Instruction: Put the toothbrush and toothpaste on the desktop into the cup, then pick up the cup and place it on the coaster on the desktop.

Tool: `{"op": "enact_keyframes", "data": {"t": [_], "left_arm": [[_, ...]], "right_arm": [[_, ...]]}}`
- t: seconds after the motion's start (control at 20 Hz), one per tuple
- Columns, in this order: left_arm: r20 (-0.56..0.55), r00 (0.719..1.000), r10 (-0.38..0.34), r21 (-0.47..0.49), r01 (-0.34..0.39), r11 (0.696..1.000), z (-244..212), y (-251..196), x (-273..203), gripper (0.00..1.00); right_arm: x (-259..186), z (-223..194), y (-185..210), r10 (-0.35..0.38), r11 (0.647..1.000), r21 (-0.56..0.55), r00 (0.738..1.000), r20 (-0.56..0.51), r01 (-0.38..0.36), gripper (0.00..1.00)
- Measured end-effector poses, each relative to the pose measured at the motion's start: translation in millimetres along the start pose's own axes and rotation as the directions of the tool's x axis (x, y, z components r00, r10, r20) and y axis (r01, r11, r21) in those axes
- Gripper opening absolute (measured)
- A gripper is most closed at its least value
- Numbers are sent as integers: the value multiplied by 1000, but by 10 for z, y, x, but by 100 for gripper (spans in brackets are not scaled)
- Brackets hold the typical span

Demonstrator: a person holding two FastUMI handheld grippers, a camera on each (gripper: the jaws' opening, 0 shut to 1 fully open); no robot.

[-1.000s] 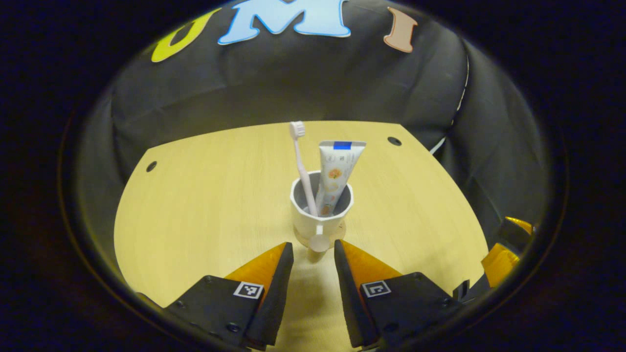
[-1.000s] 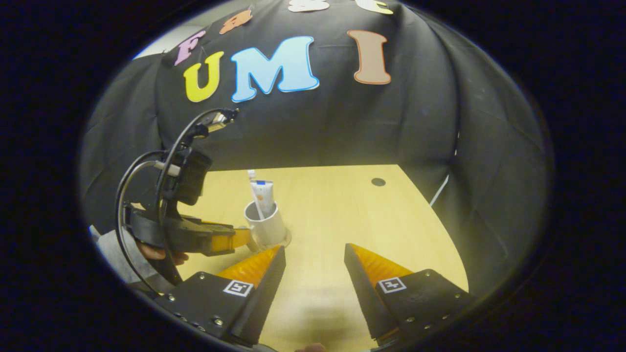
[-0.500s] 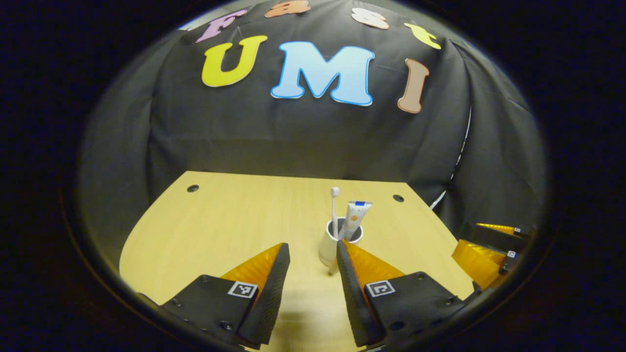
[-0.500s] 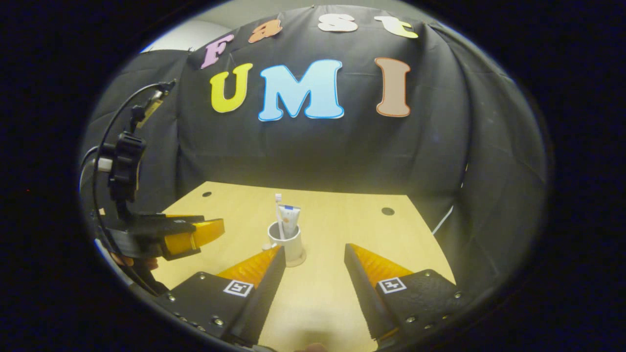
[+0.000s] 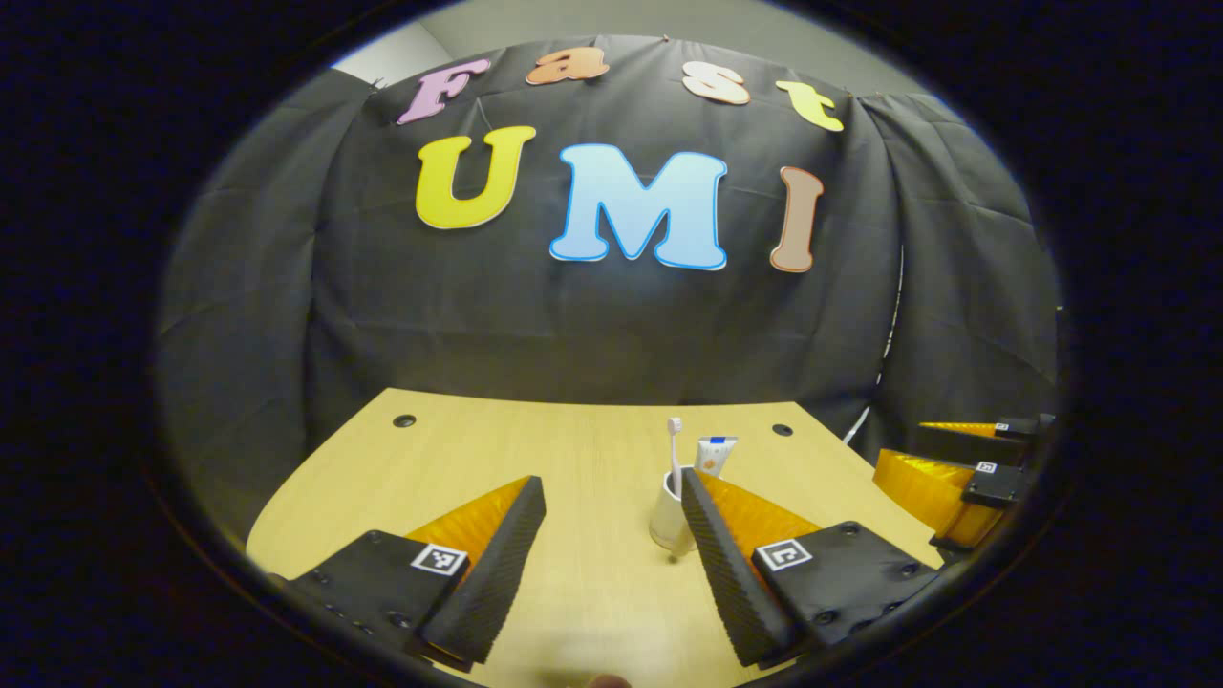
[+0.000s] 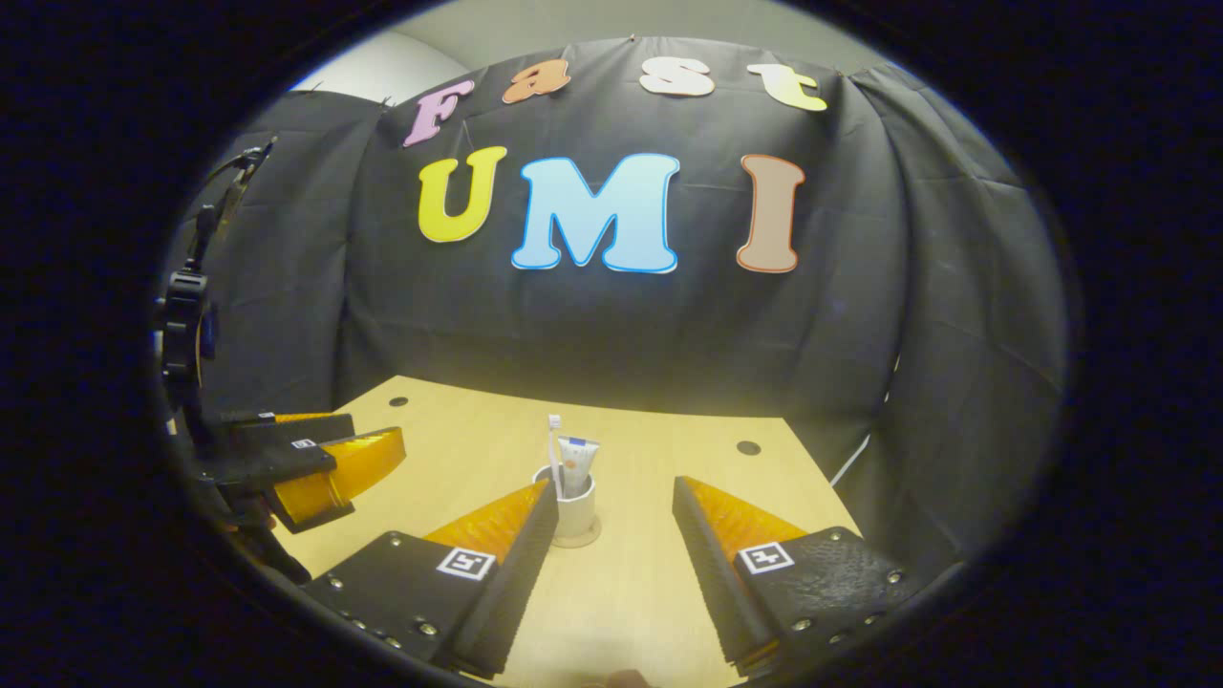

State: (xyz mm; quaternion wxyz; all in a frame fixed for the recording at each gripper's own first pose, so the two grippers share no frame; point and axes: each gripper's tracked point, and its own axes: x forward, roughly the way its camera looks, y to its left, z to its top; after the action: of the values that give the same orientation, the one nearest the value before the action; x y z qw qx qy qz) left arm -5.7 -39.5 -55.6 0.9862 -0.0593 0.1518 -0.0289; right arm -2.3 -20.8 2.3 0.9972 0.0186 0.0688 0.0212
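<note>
in the left gripper view we see the left gripper point(image 5: 611, 502) with its jaws spread wide and nothing held between them. the cup point(image 5: 666, 516) stands beyond the tips, just beside the inner edge of the right-hand finger, which covers part of it — clear of both pads. the toothbrush point(image 5: 675, 449) rises upright out of the cup with its head on top, and the toothpaste point(image 5: 715, 451) stands beside it, its lower part hidden behind that finger.

in the right gripper view we find the right gripper point(image 6: 611, 502) likewise wide open and empty. here the cup point(image 6: 577, 511) sits beyond the fingertips, near the tip of the left-hand finger, apart from it, and rests on the round coaster point(image 6: 579, 541), whose edge shows around its base. the toothbrush point(image 6: 554, 449) and toothpaste point(image 6: 577, 461) stand inside.

farther out, the wooden desktop point(image 6: 459, 449) runs back to the black booth wall. the left gripper point(image 6: 325, 459) shows at the left edge of this view, well apart from the cup.
</note>
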Motion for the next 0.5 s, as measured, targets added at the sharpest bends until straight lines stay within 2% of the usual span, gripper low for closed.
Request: {"op": "enact_keyframes", "data": {"t": [0.1,0.15,0.2,0.25,0.5], "left_arm": [[28,1000,-2,18,1,1000,55,67,-19,99],[43,999,-1,29,0,1000,93,104,-26,95],[58,998,-6,43,3,999,133,124,-9,95],[80,997,-8,64,3,998,185,146,-34,95],[111,992,-58,108,46,993,264,92,-60,95]], "right_arm": [[-22,47,33,-20,1000,2,1000,18,20,78],[10,64,48,-22,1000,5,999,29,22,78],[-16,73,77,-42,999,10,999,26,42,93],[-18,71,82,-53,999,14,998,28,52,96],[-18,150,161,-80,997,8,996,37,80,94]]}}
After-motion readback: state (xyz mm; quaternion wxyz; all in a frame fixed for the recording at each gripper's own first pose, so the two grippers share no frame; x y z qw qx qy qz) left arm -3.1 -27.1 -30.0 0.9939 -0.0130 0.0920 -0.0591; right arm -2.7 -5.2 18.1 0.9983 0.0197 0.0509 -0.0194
